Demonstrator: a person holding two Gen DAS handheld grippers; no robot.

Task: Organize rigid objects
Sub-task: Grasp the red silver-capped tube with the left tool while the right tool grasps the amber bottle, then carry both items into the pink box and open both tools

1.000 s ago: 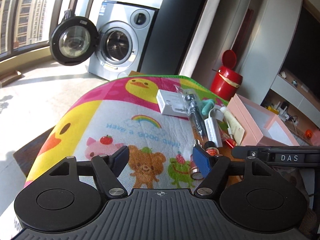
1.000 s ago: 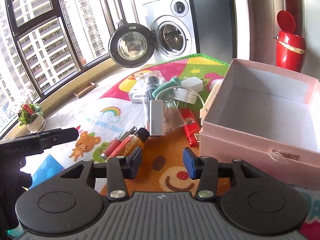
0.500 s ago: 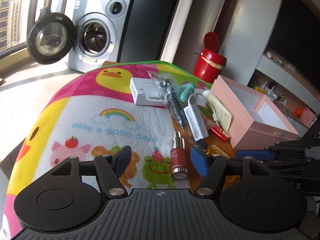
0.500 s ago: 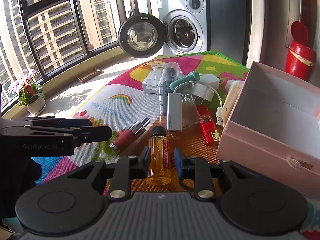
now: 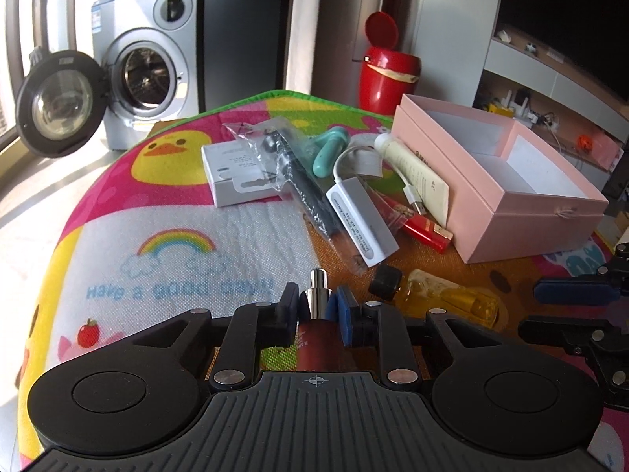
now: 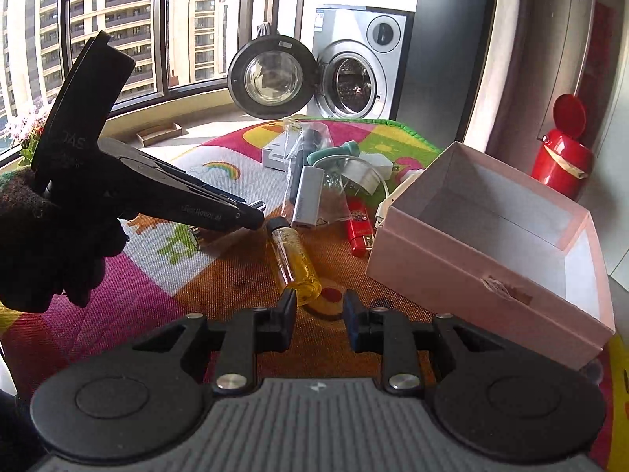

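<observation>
My left gripper (image 5: pixel 314 306) is shut on a dark red bottle with a silver cap (image 5: pixel 317 330), low over the colourful play mat (image 5: pixel 177 236). It also shows in the right wrist view (image 6: pixel 251 212), its tip hiding most of that bottle. My right gripper (image 6: pixel 319 306) is open and empty, just behind a yellow oil bottle with a black cap (image 6: pixel 293 259) that lies on the mat, also in the left wrist view (image 5: pixel 448 295). An open, empty pink box (image 6: pixel 491 244) stands to the right (image 5: pixel 499 181).
A pile lies beside the box: a white carton (image 5: pixel 236 173), a black tool in a plastic bag (image 5: pixel 302 185), a white adapter with cable (image 5: pixel 361 220), a teal object (image 5: pixel 328 151), a cream tube (image 5: pixel 416 173), a red lighter (image 5: pixel 424 228). A red bin (image 5: pixel 387 74) and washing machine (image 5: pixel 145 74) stand beyond.
My left gripper has moved onto the red bottle and shut on it. My right gripper has drawn back from the yellow bottle and opened wider; the bottle lies free.
</observation>
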